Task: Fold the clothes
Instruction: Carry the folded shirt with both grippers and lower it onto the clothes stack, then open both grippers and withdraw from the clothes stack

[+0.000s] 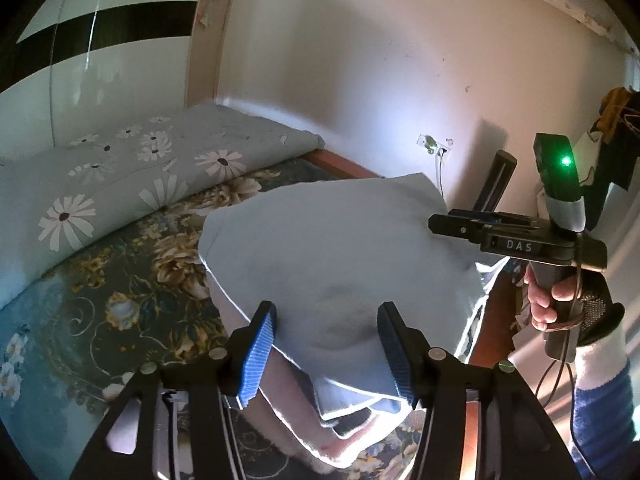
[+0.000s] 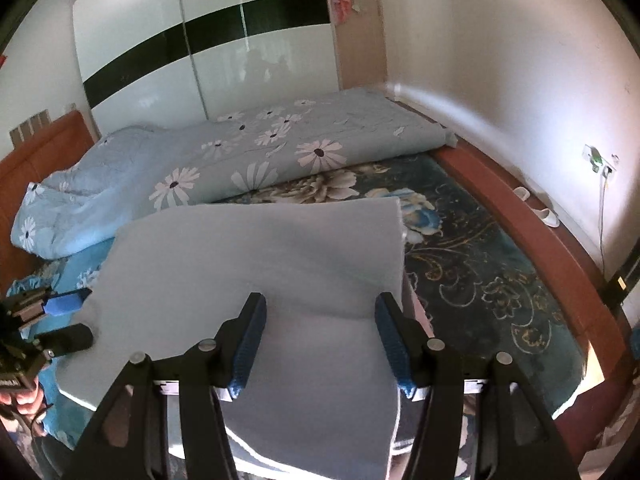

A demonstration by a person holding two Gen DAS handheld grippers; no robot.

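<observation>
Both our claws gape apart over the pale blue garment (image 2: 256,264) on the bed (image 2: 480,264). Only left view shows right claw (image 1: 486,208); right view shows left claw (image 2: 74,320), far daisy quilt (image 2: 224,168).

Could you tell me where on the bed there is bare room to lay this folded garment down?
Free: the dark floral bedspread between the light blue garment and the wooden bed frame. Crowded: the far side, under the rolled daisy quilt.

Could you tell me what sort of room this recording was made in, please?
Most likely a home bedroom: a bed with a wooden frame, a rolled daisy-print quilt along it, and a sliding-door wardrobe behind.
</observation>
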